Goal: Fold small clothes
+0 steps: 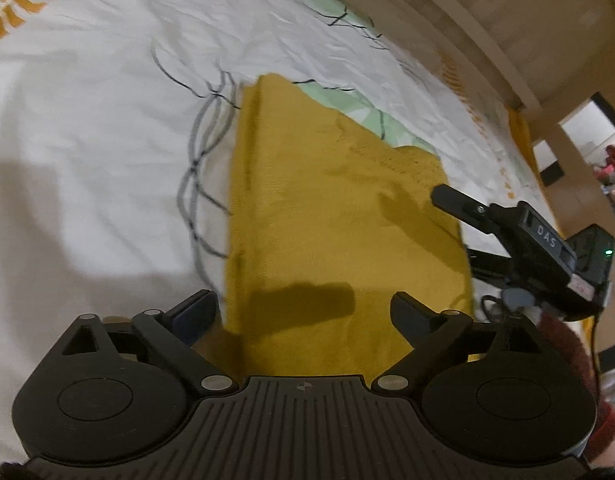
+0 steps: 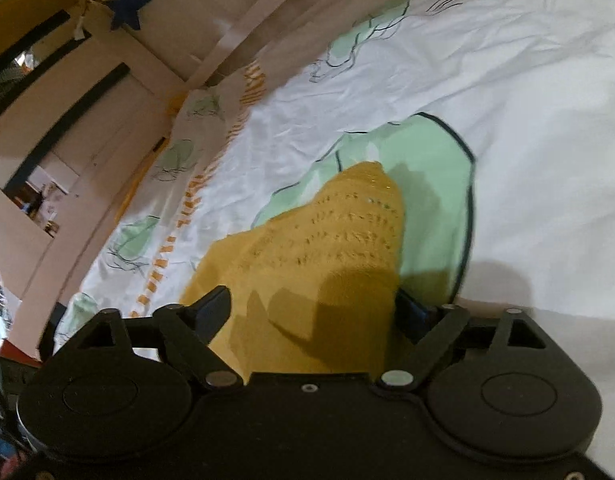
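White bedsheet with green and orange print covers whole work surface. Mustard knit garment lies flat on it, folded into long strip, one corner over green patch. Left gripper low over near end of strip, jaws spread, nothing between. Right gripper above garment's right edge, jaws spread, cloth between fingers, not pinched.

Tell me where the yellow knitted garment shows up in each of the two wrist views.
Left wrist view: the yellow garment fills the centre, lying flat on the bed sheet, running from between the left tool fingers upward.
Right wrist view: the garment sits lower centre, between the right tool fingers.
Shared landmark: the green patch printed on the sheet, beside the garment's far end.
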`<state>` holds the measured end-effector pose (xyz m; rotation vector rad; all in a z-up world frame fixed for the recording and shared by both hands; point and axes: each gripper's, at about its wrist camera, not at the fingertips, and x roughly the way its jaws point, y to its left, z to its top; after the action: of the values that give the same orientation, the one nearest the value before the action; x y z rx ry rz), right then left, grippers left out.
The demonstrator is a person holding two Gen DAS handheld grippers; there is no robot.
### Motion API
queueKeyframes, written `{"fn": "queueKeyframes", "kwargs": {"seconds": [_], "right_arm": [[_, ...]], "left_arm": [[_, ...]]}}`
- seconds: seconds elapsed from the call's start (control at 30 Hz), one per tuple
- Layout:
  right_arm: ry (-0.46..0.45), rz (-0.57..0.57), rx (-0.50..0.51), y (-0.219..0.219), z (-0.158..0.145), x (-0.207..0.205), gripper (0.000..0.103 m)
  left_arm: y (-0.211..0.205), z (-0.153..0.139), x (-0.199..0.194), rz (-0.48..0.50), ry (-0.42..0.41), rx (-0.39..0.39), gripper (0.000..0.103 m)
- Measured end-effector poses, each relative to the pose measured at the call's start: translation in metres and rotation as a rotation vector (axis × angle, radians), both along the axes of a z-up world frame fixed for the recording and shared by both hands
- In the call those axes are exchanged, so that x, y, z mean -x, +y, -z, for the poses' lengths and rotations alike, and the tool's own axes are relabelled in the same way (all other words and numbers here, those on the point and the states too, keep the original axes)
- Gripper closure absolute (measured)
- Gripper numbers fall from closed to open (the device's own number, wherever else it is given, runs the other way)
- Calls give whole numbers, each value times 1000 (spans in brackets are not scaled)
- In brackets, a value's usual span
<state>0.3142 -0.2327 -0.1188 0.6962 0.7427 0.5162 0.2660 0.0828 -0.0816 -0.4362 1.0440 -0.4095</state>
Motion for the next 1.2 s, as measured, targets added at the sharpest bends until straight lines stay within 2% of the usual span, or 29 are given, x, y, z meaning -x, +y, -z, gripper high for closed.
{"fn": "queueKeyframes", "kwargs": {"seconds": [0.07,0.23,0.33,0.37,0.4,0.43,0.47,0.5,0.57,0.63,0.77,0.87,1.2], "right_arm": [[0,-8,-23,-1,1,-5,11],[-5,-31,-52,-1,4,-14,11],[1,-27,-81,-4,6,-16,11],[1,-27,-86,-4,6,-15,11],[2,-32,-79,-4,6,-15,17],[7,-39,-53,-3,5,-16,38],[27,-44,-21,-1,5,-17,50],[52,-45,0,-1,7,-17,57],[79,-28,-29,-5,8,-16,58],[89,-16,-29,-6,2,-13,60],[101,-14,-9,-8,-12,1,61],[117,-14,-8,-9,-21,17,62],[105,-40,0,-23,-54,111,63]], "left_arm": [[-4,4,-5,13,30,60,8],[-12,7,-10,31,45,71,8],[-6,9,-4,33,53,119,9],[-3,10,-2,26,64,147,10],[0,12,0,21,82,179,14],[1,13,0,16,94,197,30],[1,14,-1,13,112,211,46],[1,18,-2,8,142,219,85],[2,23,-3,-6,179,236,87],[1,18,0,5,164,229,87],[6,6,14,16,172,296,87],[3,-1,27,47,165,300,87],[-11,-28,99,152,142,337,87]]}}
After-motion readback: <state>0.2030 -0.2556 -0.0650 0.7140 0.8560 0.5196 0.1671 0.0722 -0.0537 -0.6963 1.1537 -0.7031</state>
